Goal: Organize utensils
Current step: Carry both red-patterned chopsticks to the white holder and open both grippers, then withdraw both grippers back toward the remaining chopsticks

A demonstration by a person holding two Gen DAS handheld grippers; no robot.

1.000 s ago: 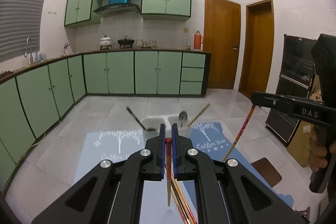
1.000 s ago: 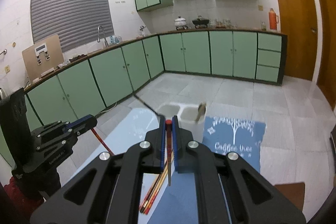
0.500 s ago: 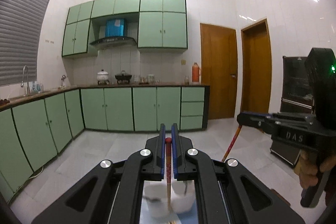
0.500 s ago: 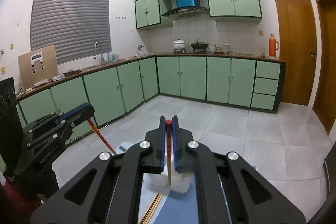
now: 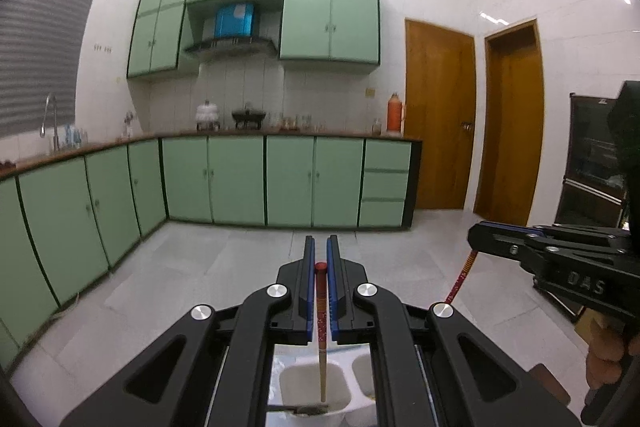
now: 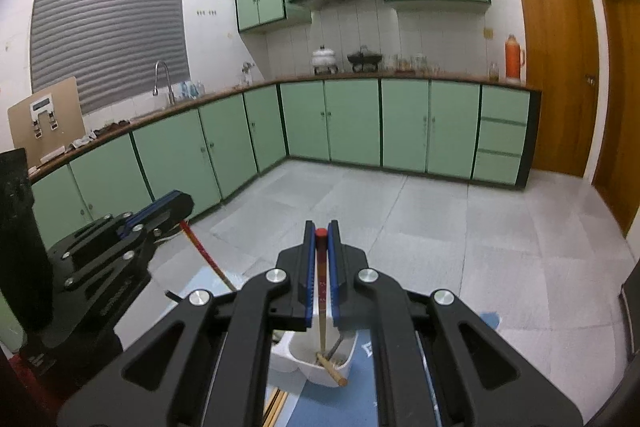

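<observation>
Each hand-held gripper is pinching one red-topped chopstick, held near upright with its tip hanging over the white utensil holder just below: the left hand-held gripper over the left compartment, the right hand-held gripper over the compartment already holding utensils. Both point slightly downward; whether either tip is inside the rim is hard to tell.

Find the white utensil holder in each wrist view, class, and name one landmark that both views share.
Left wrist view: the white utensil holder sits at the bottom centre, seen between the left gripper's arms.
Right wrist view: it is at the bottom centre, below the right gripper.
Shared landmark: the orange thermos on the counter.
</observation>
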